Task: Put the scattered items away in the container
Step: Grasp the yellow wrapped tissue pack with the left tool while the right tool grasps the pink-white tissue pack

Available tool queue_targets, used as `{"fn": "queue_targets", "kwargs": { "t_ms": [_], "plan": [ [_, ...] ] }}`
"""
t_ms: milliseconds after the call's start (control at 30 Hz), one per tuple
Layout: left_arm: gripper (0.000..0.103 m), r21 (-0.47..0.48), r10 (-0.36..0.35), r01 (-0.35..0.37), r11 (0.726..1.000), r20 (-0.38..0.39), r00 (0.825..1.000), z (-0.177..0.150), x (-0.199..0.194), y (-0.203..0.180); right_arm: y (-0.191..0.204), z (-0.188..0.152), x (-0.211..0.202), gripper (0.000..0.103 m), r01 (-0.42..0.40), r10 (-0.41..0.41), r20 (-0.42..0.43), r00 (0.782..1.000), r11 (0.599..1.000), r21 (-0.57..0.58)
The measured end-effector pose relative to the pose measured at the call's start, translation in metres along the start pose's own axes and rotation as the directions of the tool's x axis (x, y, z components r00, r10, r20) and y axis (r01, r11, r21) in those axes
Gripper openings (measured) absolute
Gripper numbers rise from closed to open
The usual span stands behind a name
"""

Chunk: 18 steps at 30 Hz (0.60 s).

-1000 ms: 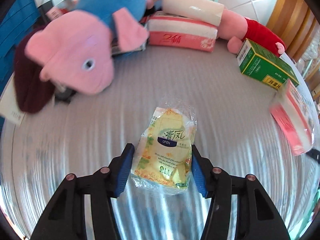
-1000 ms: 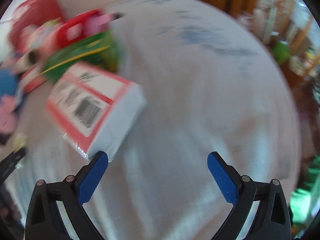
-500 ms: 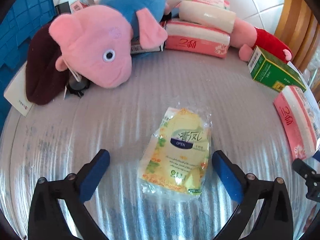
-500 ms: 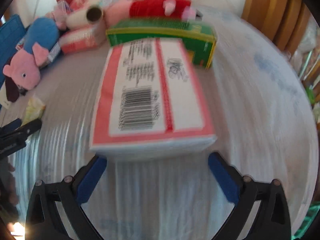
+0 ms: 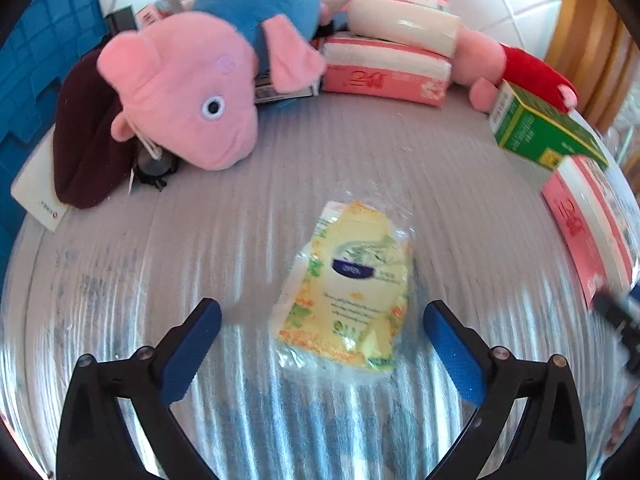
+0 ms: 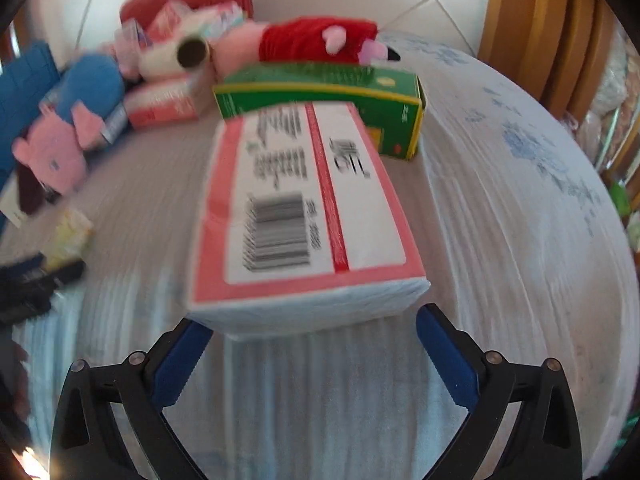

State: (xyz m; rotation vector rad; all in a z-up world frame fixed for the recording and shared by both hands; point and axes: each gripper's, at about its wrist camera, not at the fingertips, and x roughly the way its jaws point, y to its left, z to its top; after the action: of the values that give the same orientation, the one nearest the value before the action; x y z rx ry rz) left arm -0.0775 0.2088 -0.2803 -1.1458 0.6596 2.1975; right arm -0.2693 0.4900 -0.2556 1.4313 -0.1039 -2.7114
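While the yellow tissue packet lies loose between the left hand-held gripper's just-spread jaws, and the right hand-held gripper gapes around the pink tissue pack, little looks tidied, with toys and boxes strewn toward twelve o'clock and no container clearly identifiable.

Left claw: angled steeply downward, black arms with blue pads, jaws just opened and now spread wide, pads pressing on nothing. Right claw: likewise angled steeply downward, blue pads set wide apart, not visibly pressing on anything; picture blurred
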Motion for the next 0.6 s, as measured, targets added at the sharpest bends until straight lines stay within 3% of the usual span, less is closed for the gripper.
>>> {"fn": "queue_targets", "kwargs": {
  "t_ms": [67,167,233,300,367,433,500,600],
  "plan": [
    [0.102,-0.001,-0.008,0.008,1.000,0.013,1.000,-0.006,-0.004,-0.002,0.007,0.003,-0.004,0.103,0.006,-0.004,0.047,0.999,1.000,-0.022],
    [0.101,-0.027,-0.028,0.028,0.999,0.004,1.000,-0.009,-0.006,0.000,0.011,0.008,0.013,0.103,0.027,-0.027,0.000,1.000,0.997,-0.073],
    [0.094,-0.013,-0.038,0.038,0.999,-0.003,0.999,-0.010,-0.010,-0.002,0.010,0.008,0.024,0.103,0.031,-0.033,-0.023,0.999,0.996,-0.079],
    [0.067,0.015,-0.053,0.053,0.998,-0.010,0.999,-0.011,-0.017,-0.007,0.013,0.008,0.020,0.091,0.042,-0.043,-0.004,0.999,0.996,-0.078],
    [0.053,0.039,-0.065,0.066,0.997,-0.029,0.997,-0.012,-0.024,-0.014,0.015,0.010,0.016,0.091,0.032,-0.033,-0.013,0.999,0.998,-0.063],
    [0.049,0.052,-0.048,0.051,0.997,-0.043,0.998,-0.016,-0.029,-0.018,0.018,0.009,0.011,0.091,0.011,-0.012,-0.020,1.000,0.998,-0.057],
    [0.048,0.052,-0.056,0.059,0.997,-0.050,0.997,0.001,-0.034,-0.015,0.024,0.005,0.000,0.091,-0.018,0.017,-0.019,1.000,0.999,-0.051],
    [0.047,0.039,-0.050,0.051,0.998,-0.020,0.999,0.005,-0.057,-0.009,0.034,0.001,-0.018,0.091,-0.060,0.060,-0.007,0.998,0.997,-0.050]
  ]
}}
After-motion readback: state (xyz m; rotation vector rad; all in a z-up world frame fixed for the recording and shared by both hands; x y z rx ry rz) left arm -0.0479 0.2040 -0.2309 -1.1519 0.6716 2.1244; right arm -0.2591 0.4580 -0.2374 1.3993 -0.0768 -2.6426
